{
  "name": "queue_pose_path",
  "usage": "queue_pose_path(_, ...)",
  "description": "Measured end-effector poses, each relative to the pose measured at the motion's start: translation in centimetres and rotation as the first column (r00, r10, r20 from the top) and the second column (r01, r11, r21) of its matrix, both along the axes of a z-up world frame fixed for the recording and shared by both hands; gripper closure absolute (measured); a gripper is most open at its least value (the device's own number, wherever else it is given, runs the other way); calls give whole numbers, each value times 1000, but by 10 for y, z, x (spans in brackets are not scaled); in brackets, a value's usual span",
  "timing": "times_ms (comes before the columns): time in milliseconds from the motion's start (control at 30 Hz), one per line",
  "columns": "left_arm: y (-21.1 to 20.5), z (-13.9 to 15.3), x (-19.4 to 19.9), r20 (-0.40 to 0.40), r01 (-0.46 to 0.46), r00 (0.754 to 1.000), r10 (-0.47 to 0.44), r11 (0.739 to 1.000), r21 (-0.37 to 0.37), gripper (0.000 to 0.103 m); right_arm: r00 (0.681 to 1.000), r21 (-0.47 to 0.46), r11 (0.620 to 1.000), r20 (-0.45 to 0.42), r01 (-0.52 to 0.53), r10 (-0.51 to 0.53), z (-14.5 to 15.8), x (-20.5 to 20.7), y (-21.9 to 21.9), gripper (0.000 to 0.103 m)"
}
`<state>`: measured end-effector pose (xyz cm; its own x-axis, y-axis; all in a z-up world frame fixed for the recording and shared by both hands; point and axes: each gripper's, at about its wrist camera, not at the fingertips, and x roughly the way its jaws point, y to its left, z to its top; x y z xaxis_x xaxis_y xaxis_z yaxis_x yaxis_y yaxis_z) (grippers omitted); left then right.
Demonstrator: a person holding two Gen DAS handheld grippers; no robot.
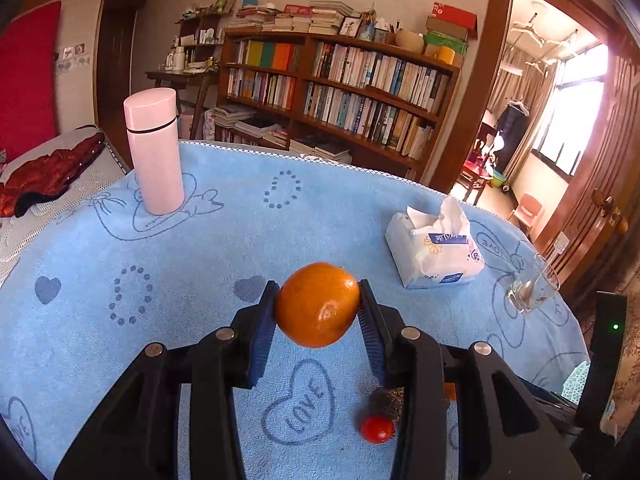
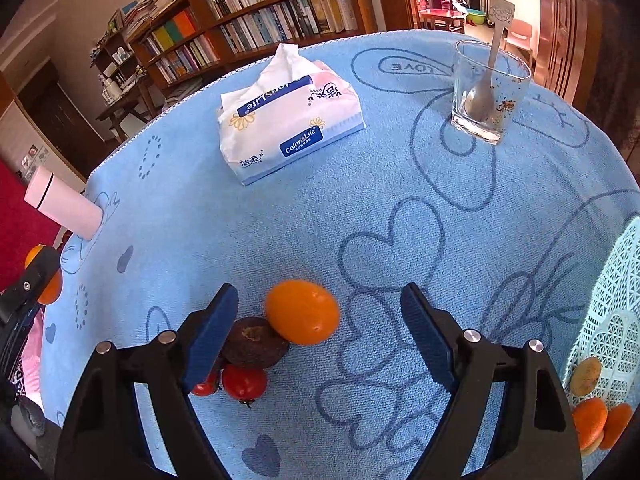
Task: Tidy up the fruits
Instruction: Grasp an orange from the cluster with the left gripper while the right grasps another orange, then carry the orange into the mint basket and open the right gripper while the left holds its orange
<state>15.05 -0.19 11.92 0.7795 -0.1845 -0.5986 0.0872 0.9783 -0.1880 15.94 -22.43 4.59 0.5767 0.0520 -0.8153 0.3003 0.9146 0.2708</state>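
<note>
The left tongs (image 1: 318, 306) clench an orange (image 1: 317, 304) above the desk (image 1: 200, 248). The right tongs (image 2: 320, 320) hang released over another orange (image 2: 302, 312). Gripped at its rounded sides, the held fruit could slip and roll.

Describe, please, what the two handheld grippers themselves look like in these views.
Both the left gripper and the right gripper share one design: matte black angular plastic linkage arms with round silver pivot pins, and two fingers faced with dark blue ribbed pads. No cables, sleeves or printed markings are visible.
</note>
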Motion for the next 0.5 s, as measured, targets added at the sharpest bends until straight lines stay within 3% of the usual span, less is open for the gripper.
queue_pose_path(300, 3, 8, -7, 29, 0, 1000, 1, 1000, -30, 63, 998, -27, 999, -56, 17, -19, -21, 13, 10, 39)
queue_pose_path(433, 3, 11, -9, 39, 6, 999, -4, 999, -47, 63, 999, -28, 1000, -52, -3, 1, -17, 11, 15, 57)
queue_pose_path(500, 4, 12, -11, 43, 10, 999, -7, 999, -53, 63, 999, -48, 999, -49, -7, 4, -11, 7, 18, 57)
